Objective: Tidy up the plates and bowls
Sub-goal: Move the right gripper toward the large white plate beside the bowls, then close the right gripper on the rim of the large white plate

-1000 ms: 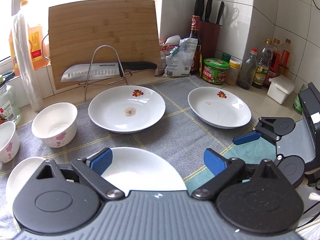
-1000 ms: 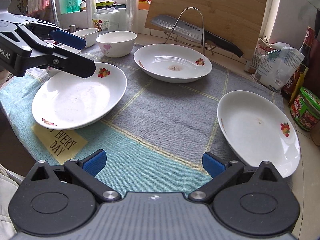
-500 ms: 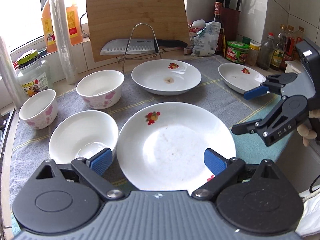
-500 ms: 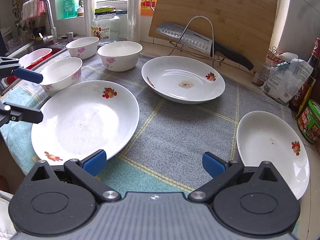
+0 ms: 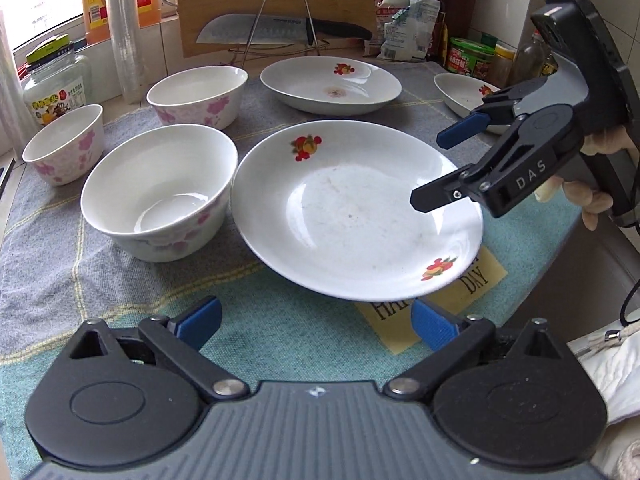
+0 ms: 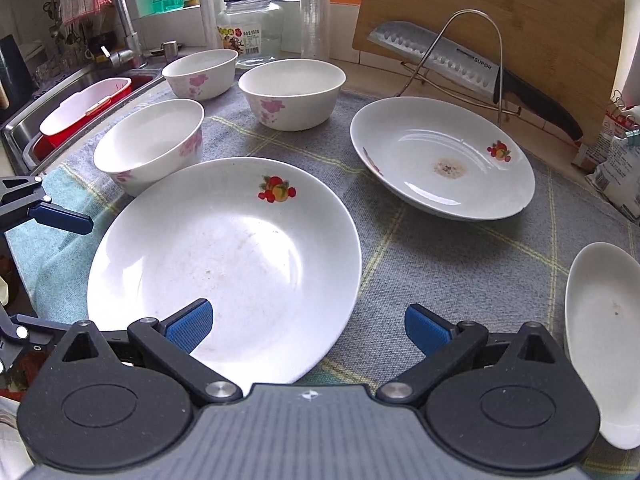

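We are holding both grippers unclenched and empty, the left gripper [image 5: 316,322] having just widened, the right gripper [image 6: 308,326] nearer to the near plate [image 6: 224,268], just beside the front bowl [image 6: 150,146].

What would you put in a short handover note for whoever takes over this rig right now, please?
Left gripper: open, its jaws have just been opening, nothing between them, just short of the near plate.
Right gripper: open and empty, over that plate's right edge.
Three plates lie apart on the mat: the near one, the stained plate behind it, and the right plate at the mat's right side.
Three bowls stand separately on the left: near bowl, middle bowl, far-left bowl.
Done: nothing stacked.
Left: stacking the plates and nesting the bowls, probably starting with the near plate.
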Demonstrator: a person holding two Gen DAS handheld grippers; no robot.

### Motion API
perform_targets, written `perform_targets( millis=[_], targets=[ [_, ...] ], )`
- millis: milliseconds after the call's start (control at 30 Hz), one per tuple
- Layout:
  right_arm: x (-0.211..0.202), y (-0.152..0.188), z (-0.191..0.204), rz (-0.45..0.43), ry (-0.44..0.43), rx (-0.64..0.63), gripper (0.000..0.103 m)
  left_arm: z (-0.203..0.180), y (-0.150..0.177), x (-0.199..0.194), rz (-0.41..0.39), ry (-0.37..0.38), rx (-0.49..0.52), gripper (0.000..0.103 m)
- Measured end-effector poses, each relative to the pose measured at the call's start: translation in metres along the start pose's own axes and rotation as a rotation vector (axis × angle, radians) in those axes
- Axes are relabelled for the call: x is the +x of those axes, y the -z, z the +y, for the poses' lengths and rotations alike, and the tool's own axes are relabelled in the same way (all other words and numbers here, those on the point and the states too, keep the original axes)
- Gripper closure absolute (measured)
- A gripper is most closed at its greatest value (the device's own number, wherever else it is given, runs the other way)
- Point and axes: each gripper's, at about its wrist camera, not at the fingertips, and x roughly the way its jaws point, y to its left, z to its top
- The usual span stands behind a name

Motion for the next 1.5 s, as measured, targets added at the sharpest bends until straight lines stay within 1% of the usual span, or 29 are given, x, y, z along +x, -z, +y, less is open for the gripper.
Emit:
perform_targets(
  millis=[67, 267, 400, 467, 567, 667, 833, 1200, 1500],
  targets=[
    [0.007, -0.001, -0.004, 0.025, -0.030, 0.018, 0.000, -0.002, 0.001, 0.004, 0.011, 0.013, 0.008, 0.002],
    [0.018, -0.004, -0.012, 0.062, -0.059, 0.056, 0.000, -0.006, 0.002, 0.018, 0.019, 0.025, 0.022, 0.002],
    [0.021, -0.008, -0.012, 0.088, -0.077, 0.020, 0.000, -0.008, 0.001, 0.021, 0.017, 0.020, 0.034, 0.002],
    [0.021, -0.011, -0.014, 0.104, -0.083, 0.023, 0.000, -0.009, -0.001, 0.022, 0.020, 0.014, 0.044, 0.002],
    [0.025, -0.016, -0.012, 0.135, -0.072, 0.022, 0.000, -0.010, 0.000, 0.022, 0.021, 0.012, 0.060, 0.002],
    [0.029, -0.019, -0.003, 0.183, -0.036, -0.035, 0.000, -0.009, 0.000, 0.022, 0.014, 0.017, 0.063, 0.002],
    [0.033, -0.026, -0.005, 0.228, -0.046, -0.033, 0.000, -0.008, 0.000, 0.021, 0.007, 0.019, 0.037, 0.002],
    [0.028, -0.017, -0.005, 0.171, -0.040, -0.029, 0.000, -0.008, 0.001, 0.021, 0.002, 0.027, 0.048, 0.001],
    [0.026, -0.012, -0.004, 0.143, -0.041, -0.037, 0.000, -0.008, -0.002, 0.023, 0.006, 0.025, 0.055, 0.001]
  ],
)
